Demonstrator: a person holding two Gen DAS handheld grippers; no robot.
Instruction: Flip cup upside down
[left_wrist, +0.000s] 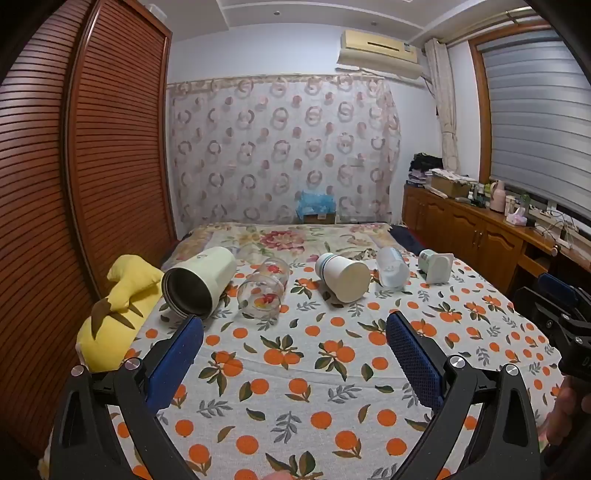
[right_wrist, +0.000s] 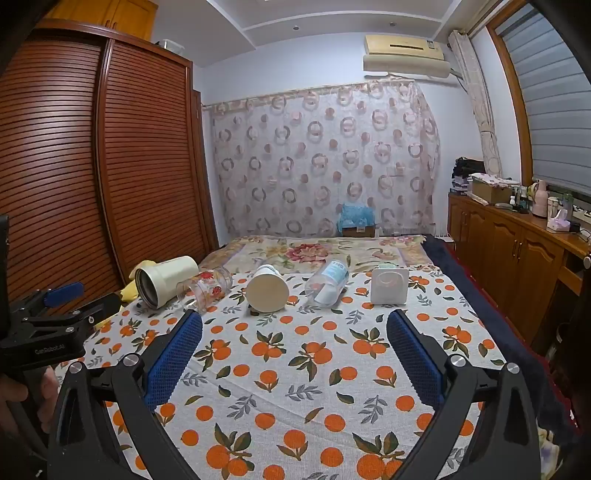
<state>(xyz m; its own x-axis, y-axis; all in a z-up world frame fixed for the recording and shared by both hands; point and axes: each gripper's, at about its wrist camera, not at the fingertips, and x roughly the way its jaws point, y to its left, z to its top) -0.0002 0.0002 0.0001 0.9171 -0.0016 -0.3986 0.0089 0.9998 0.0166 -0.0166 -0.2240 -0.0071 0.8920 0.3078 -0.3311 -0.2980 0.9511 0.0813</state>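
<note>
Several cups lie on their sides in a row on the orange-print cloth (left_wrist: 295, 369). From the left: a cream steel-lined tumbler (left_wrist: 201, 282) (right_wrist: 166, 280), a clear glass with a red flower print (left_wrist: 264, 288) (right_wrist: 205, 286), a white cup with blue bands (left_wrist: 343, 277) (right_wrist: 267, 290), a clear plastic cup (left_wrist: 393, 271) (right_wrist: 328, 282), and a pale green cup with a square white base (left_wrist: 436, 266) (right_wrist: 389, 286). My left gripper (left_wrist: 295, 321) is open and empty, short of the row. My right gripper (right_wrist: 295, 319) is open and empty too.
A yellow plush toy (left_wrist: 118, 306) lies at the cloth's left edge by the wooden wardrobe (left_wrist: 74, 203). A wooden sideboard (left_wrist: 472, 229) with clutter runs along the right. A floral bedspread (left_wrist: 295, 236) and a curtain lie beyond the cups.
</note>
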